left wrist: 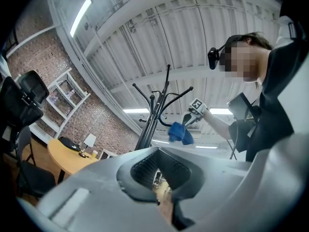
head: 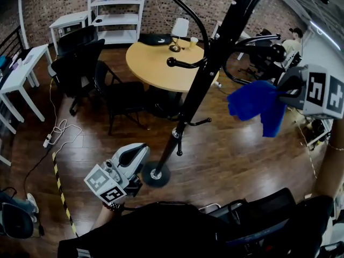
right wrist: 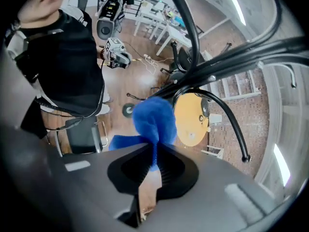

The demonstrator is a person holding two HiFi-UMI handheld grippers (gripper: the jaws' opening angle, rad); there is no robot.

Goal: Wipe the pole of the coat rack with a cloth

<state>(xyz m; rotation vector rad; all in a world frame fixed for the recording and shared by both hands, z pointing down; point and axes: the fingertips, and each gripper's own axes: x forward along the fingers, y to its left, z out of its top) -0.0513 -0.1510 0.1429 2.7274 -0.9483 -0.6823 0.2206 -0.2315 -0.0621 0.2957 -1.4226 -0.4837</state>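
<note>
Head view: a black coat rack pole (head: 207,74) runs up the middle from its round base (head: 156,174) on the wooden floor. At 3 o'clock of the pole, near it but apart, the right tongs (head: 280,93) are clamped on a bunched blue cloth (head: 257,109). The left tongs (left wrist: 157,172), low at 7 o'clock by the base, are together and empty. A good wipe likely means pressing the loose folds against the pole and stroking along its length, clear of the hooks.
</note>
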